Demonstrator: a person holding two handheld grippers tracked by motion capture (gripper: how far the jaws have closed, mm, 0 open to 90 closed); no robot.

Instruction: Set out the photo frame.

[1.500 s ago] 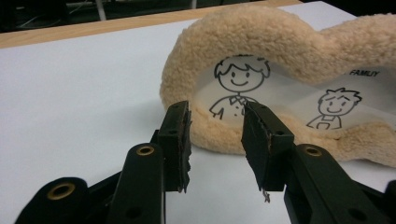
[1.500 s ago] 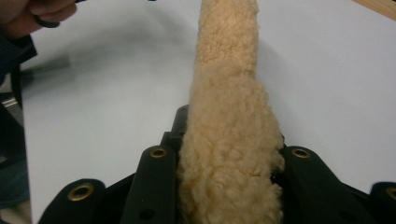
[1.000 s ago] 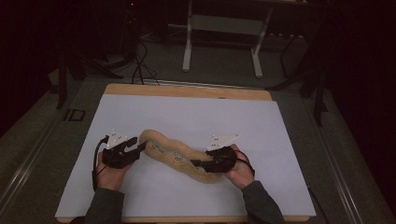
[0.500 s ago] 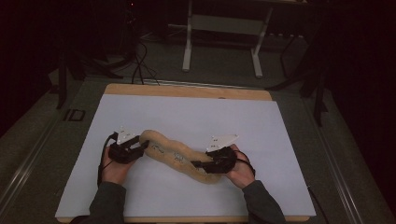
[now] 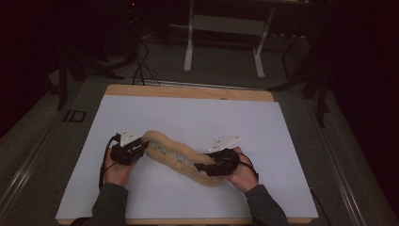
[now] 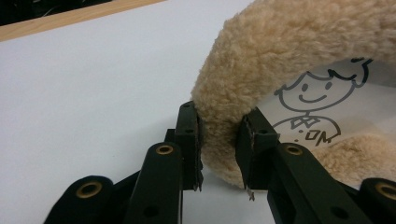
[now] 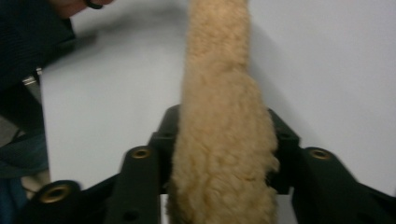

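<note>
Dark floor and a pale metal stand (image 5: pixel 225 28) lie beyond the table in the high view, where a white sheet (image 5: pixel 188 117) covers a wooden tabletop (image 5: pixel 188 91) whose far edge shows bare. Near the front of the sheet lies a long tan fleece item (image 5: pixel 181 158) with a white printed lining, running from left to right in a shallow wave. The left gripper (image 5: pixel 136 151), in the person's left hand (image 5: pixel 116 170), meets its left end; the right gripper (image 5: pixel 211 165), in the right hand (image 5: pixel 242 173), meets its right end, and both carry a grey three-cornered plate on top. From the left gripper view, the left gripper (image 6: pixel 218 151) has its two black jaws pressed against either side of a curved fleece edge (image 6: pixel 261 74), clamped on it, with a cartoon figure (image 6: pixel 310 100) printed on the lining just beside. From the right gripper view, the right gripper (image 7: pixel 223 149) has its jaws closed on the fleece strip (image 7: pixel 219 135), which runs up and away over the white sheet (image 7: pixel 327 70); a dark sleeve (image 7: pixel 28 42) sits at the upper left.
</note>
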